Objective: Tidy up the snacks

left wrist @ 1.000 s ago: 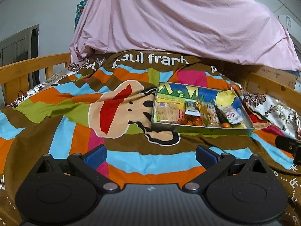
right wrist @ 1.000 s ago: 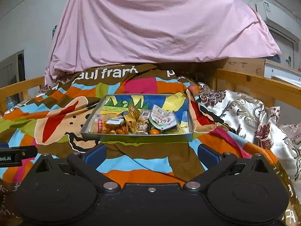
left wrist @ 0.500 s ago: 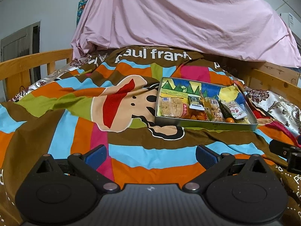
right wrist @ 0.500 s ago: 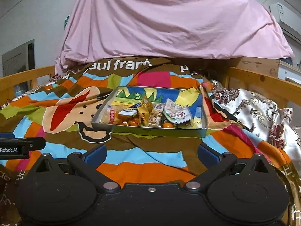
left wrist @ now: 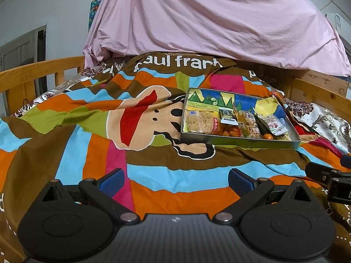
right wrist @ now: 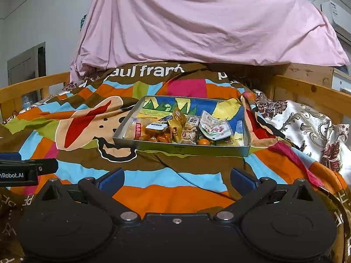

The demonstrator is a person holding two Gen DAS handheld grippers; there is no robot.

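**Snack tray on the bed, both claws spread and empty**

A striped blanket [left wrist: 92,144] in brown, orange, blue and pink covers the bed, with a cartoon monkey face printed at its middle and white lettering across the far edge. Wooden rails [left wrist: 33,74] run along both sides. Behind the blanket, at twelve o'clock, a large pink sheet [right wrist: 197,22] drapes over something bulky. A floral satin cloth [right wrist: 307,127] spills out at three o'clock in the right wrist view. Grey walls close the room, and a white unit, probably an air conditioner, sits high at two o'clock.

A shallow metal tray [left wrist: 241,141] rests on the blanket, its bottom lined with a bright painted picture. The snacks [right wrist: 182,129] lie bunched along its near side: a pack of crisp cakes, small wrapped sweets, a yellow packet, a white and green packet and a small orange fruit. From the left claw the tray sits at one o'clock; from the right claw it lies at twelve o'clock.

The left gripper [left wrist: 175,180] hangs low over the blanket, level, its blue fingers [left wrist: 111,182] spread wide with nothing between them. The right gripper [right wrist: 177,180] is posed the same way, fingers [right wrist: 243,179] wide apart and empty, pointed straight at the tray. Each claw shows at the edge of the other's view.
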